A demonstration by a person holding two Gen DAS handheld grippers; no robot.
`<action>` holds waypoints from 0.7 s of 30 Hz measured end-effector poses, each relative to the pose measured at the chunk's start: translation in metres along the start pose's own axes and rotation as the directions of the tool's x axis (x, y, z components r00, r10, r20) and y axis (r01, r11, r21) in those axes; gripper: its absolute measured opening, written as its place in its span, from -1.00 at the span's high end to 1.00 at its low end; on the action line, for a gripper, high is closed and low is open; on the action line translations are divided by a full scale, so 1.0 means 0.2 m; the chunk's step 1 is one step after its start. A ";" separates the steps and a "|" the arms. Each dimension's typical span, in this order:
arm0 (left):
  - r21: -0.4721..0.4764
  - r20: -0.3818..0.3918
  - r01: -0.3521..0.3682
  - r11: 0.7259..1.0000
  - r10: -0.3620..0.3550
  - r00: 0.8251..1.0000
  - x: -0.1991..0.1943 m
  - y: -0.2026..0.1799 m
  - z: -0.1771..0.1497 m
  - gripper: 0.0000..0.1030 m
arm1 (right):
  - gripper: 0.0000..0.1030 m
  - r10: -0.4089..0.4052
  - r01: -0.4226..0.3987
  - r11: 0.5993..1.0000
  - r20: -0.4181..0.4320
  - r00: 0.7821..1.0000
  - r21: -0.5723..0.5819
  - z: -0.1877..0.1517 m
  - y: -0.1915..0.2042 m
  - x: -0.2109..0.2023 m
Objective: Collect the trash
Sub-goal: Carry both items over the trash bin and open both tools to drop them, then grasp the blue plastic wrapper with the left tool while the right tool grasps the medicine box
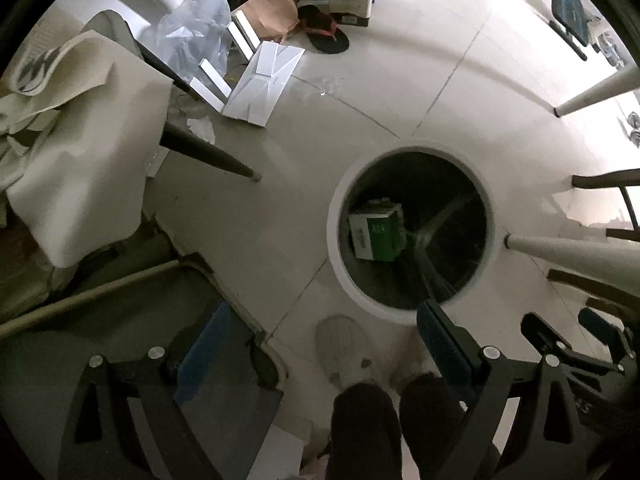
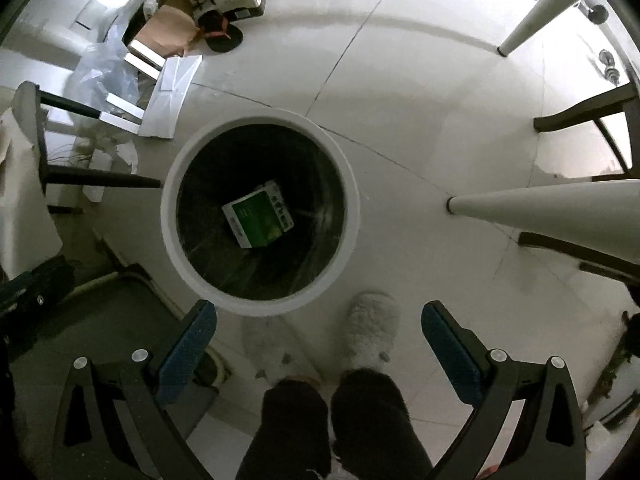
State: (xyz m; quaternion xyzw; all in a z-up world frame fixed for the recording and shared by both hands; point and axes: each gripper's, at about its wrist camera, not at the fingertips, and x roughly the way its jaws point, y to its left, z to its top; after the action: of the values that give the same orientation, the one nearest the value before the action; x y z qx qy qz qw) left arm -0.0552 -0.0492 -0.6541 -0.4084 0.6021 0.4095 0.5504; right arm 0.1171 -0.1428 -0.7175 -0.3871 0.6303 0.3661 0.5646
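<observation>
Here both of my tongs point straight down at the pale tiled floor (image 2: 420, 92), and both stand wide apart with nothing between their blue pads. My left gripper (image 1: 320, 344) hangs with the round white-rimmed trash bin (image 1: 334, 248) at centre right of its frame; my right gripper (image 2: 320, 340) has the same bin (image 2: 170, 216) just left of centre. At the bottom of the bin's dark inside lies a green-and-white carton (image 2: 259, 216), tilted, seen also from the left wrist (image 1: 376, 232). In the upper left of both frames, loose rubbish sits on the floor: a flattened white box (image 1: 262, 82), crumpled clear plastic (image 1: 192, 36), a brown paper bag (image 1: 270, 12) and a dark sandal (image 1: 326, 34). My fluffy white slippers (image 2: 372, 332) and dark trouser legs (image 2: 372, 416) show at the bottom centre, close beside the bin. White table legs (image 2: 540, 204) reach in from the right.
</observation>
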 end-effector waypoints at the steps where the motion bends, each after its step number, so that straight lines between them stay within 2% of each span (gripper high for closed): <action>1: 0.004 0.001 0.000 1.000 0.000 1.000 -0.04 -0.02 -0.02 -0.85 | -1.00 -0.002 0.002 1.000 0.004 1.000 -0.002 -0.01 0.01 -0.04; 11: -0.003 0.015 0.015 1.000 -0.015 1.000 -0.51 0.00 -0.18 -0.85 | -1.00 -0.003 0.004 1.000 0.043 0.999 -0.003 -0.13 0.04 -0.57; 21: -0.013 0.091 0.032 0.999 -0.030 0.995 -1.17 0.08 -0.29 -0.85 | -1.00 0.040 -0.042 0.999 0.086 0.995 0.014 -0.27 0.09 -1.31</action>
State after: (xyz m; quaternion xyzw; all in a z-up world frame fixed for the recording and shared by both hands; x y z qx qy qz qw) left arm -0.0740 -0.0885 -0.4171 -0.4026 0.5671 0.4235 0.5805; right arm 0.0947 -0.1645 -0.4503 -0.3536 0.6162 0.3888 0.5865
